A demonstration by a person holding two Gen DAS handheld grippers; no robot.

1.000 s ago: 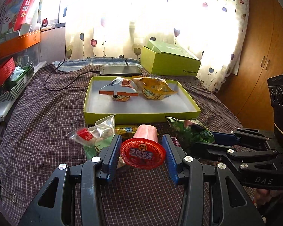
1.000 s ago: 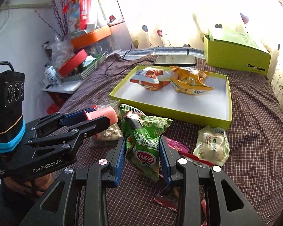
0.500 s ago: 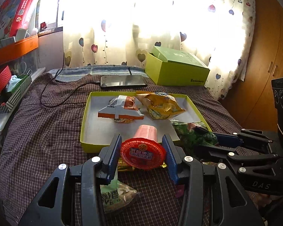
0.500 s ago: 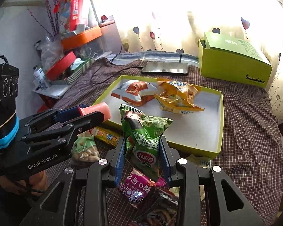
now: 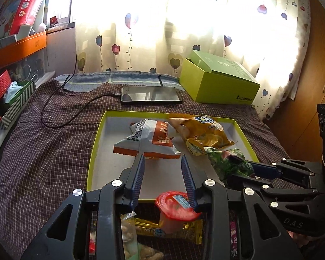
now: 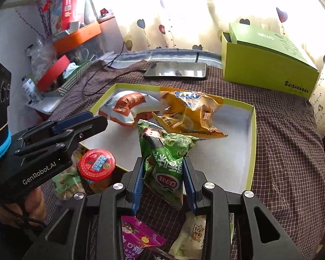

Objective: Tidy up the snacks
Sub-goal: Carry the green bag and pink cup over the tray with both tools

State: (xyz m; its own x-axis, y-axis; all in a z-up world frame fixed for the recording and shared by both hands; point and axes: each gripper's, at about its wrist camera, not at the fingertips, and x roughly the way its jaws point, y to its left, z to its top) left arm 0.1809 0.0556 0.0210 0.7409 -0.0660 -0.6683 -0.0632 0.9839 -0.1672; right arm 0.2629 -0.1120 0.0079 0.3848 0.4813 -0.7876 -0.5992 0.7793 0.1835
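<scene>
Held the left gripper (image 5: 162, 156) over the near edge of the green tray (image 5: 92, 151), closing its jaws with nothing between them. Found the little cup with the red lid (image 5: 176, 205) free of the fingers, just outside the tray's near edge, on top of a gold wrapper (image 5: 151, 229) and beside a bag of nuts (image 6: 65, 182). Saw two bags lying in the tray side by side, a white and orange one (image 5: 149, 138) on the left and a yellow one (image 5: 203, 134) touching it on the right. Pinched a green snack bag (image 6: 162, 143) tight in the right gripper (image 6: 163, 159), over the tray's near edge. Spotted a phone (image 5: 151, 94) behind the tray and a green box (image 5: 218, 86) far to the right.
</scene>
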